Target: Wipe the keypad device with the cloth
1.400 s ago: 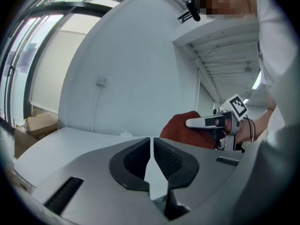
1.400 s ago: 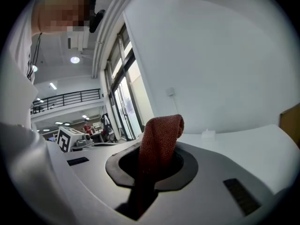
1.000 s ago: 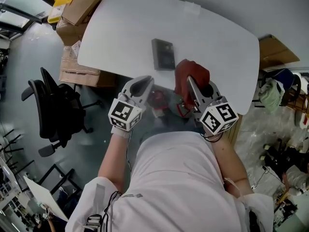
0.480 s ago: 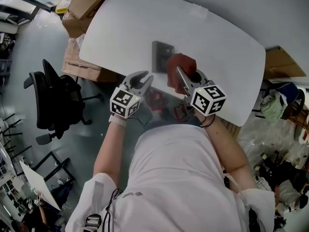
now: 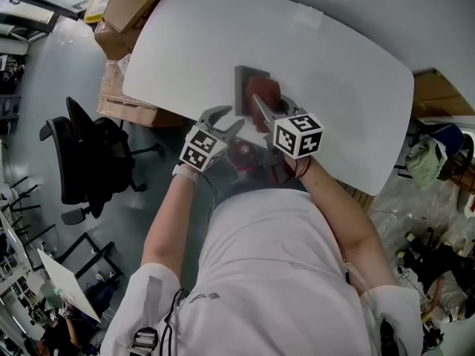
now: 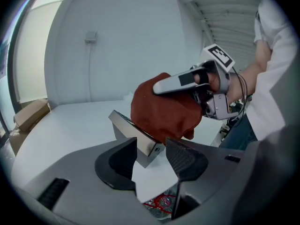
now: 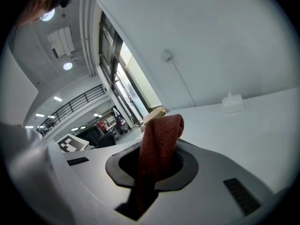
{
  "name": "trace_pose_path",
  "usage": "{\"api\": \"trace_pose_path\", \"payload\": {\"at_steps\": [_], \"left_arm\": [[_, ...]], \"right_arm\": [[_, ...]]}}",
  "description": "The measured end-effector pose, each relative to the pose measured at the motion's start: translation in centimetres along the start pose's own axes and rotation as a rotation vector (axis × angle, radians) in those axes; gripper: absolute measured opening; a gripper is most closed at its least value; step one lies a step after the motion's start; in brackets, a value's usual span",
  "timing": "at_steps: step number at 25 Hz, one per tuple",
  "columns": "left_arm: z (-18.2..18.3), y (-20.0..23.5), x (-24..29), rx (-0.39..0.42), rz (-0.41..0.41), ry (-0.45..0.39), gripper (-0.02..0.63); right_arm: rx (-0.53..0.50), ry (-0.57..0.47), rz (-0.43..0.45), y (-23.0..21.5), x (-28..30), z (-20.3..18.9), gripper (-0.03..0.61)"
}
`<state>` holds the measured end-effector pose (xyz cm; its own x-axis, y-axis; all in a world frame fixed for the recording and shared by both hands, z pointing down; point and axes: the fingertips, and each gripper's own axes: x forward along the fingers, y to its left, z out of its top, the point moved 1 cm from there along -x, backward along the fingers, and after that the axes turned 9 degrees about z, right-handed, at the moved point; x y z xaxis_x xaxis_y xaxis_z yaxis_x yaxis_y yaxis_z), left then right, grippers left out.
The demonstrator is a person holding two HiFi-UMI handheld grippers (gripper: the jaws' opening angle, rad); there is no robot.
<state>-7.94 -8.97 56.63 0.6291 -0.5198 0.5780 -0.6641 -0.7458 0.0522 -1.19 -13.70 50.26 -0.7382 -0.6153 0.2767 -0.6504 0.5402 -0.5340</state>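
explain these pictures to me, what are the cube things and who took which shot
There is no robot: a person holds a handheld gripper in each hand, and the marker cubes are part of them. The overhead picture comes from a camera on the person's head, looking down; the other two come from cameras riding on each gripper. On the white table lies a keypad device. The right gripper has its fingers shut on a red cloth, resting on the device. The left gripper has just been opening its fingers; the device's near corner sits between them, ungripped.
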Motion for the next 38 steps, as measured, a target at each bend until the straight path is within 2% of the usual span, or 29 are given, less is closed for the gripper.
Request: {"api": "trace_pose_path", "payload": {"at_steps": [5, 12, 21, 28, 38], "left_arm": [[-0.9, 0.0, 1.0, 0.042, -0.046, 0.059, 0.175], [-1.3, -0.2, 1.8, 0.049, -0.088, 0.061, 0.175], [-0.6, -0.3, 2.3, 0.051, -0.105, 0.053, 0.173], [-0.7, -0.2, 2.4, 0.024, -0.081, 0.045, 0.173], [-0.6, -0.3, 2.5, 0.008, -0.062, 0.043, 0.175]], "right_arm": [[0.129, -0.026, 0.024, -0.5, 2.1, -0.9, 0.054], [0.179, 0.024, 0.027, -1.2, 3.9, -3.1, 0.054], [0.119, 0.056, -0.011, -1.4, 5.2, -4.2, 0.054], [0.187, 0.031, -0.045, -3.6, 4.6, -5.0, 0.054], [0.147, 0.036, -0.077, -4.6, 4.3, -5.4, 0.054]]}}
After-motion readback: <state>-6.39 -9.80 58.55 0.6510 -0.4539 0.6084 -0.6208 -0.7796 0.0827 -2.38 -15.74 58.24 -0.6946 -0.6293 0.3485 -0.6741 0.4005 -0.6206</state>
